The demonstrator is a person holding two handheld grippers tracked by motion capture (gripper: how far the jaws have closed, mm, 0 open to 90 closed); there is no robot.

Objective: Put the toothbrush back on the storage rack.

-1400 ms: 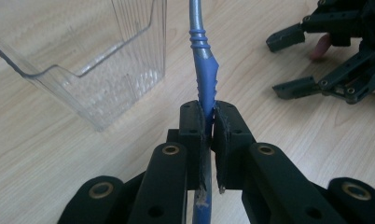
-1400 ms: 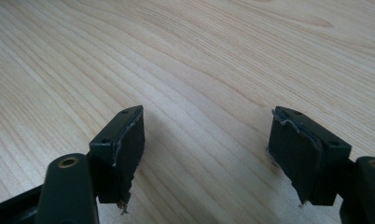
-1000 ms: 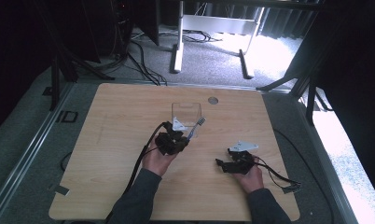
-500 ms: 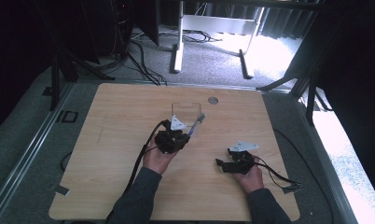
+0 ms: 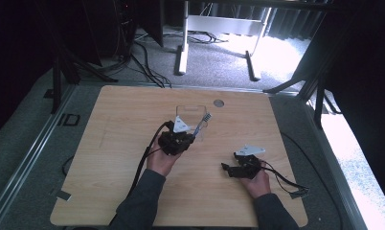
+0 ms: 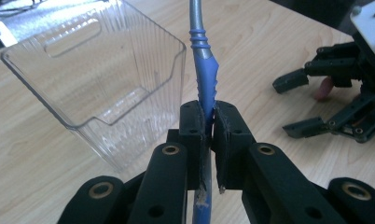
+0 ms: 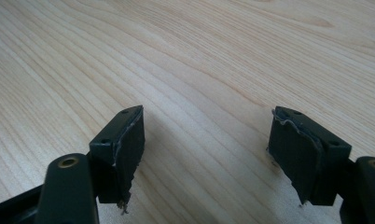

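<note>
In the high view, the left gripper (image 5: 186, 135) sits near the middle of the wooden counter (image 5: 109, 143), its jaws clamped on the handle of a blue and grey toothbrush (image 5: 201, 124) that slants up and away from the hand, its head just over the near edge of a clear plastic bin (image 5: 190, 111) standing on the counter. The right gripper (image 5: 231, 169) rests lower and to the right, well apart from the bin, jaws spread with nothing between them. In the left gripper view, the two black jaws press together on the toothbrush's blue ribbed grip (image 6: 205, 84), the grey neck rising past the top of the frame; the clear bin (image 6: 106, 74) stands just to the left of the brush, and the right gripper (image 6: 300, 105) lies farther off at the right, its jaws apart. In the right gripper view, the jaws stand wide apart above bare counter (image 7: 199, 56), holding nothing.
</note>
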